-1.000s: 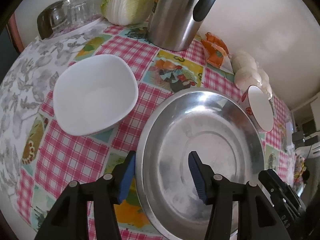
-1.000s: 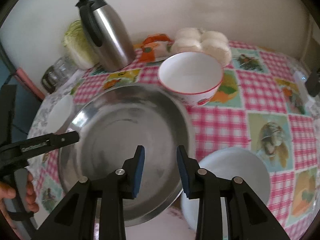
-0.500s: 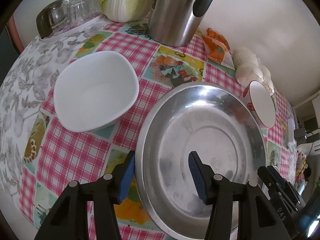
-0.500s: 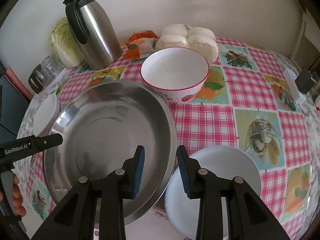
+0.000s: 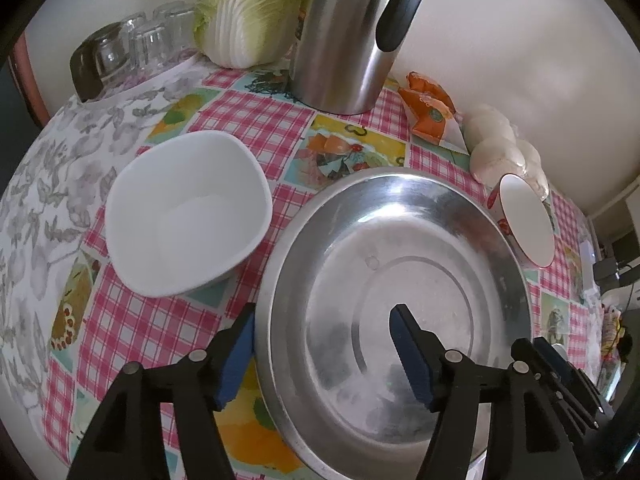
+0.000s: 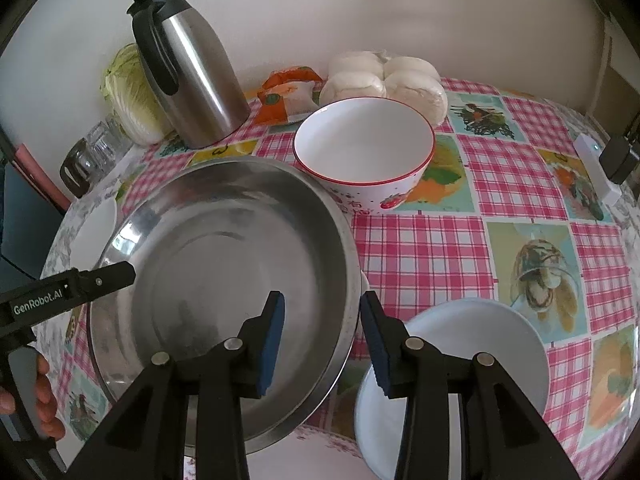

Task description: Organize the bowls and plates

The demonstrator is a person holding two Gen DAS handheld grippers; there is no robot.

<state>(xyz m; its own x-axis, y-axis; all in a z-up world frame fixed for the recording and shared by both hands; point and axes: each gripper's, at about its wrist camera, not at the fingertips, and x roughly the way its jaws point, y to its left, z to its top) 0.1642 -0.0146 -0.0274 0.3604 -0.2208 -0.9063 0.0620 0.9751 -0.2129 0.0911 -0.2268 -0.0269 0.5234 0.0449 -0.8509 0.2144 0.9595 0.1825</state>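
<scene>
Both claws straddle opposite rims of the steel basin (image 6: 224,264), mouth up on the checked worktop (image 6: 432,248), the left claw (image 5: 322,354) and right claw (image 6: 322,336) each opening with pads clear of the rim; behind the basin stands the red-rimmed bowl (image 6: 364,148), mouth up; the left claw's body reads "GenRobot.AI".

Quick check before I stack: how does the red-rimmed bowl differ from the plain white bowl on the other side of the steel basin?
The red-rimmed bowl is round; the plain white bowl has a softly squared outline. The red-rimmed bowl carries a red lip and strawberry prints outside, while the white bowl shows no decoration. The red-rimmed bowl sits near the white buns; the white bowl sits toward the floral edge of the cloth, near the glasses. Both stand upright, empty, white inside, beside the steel basin.
</scene>
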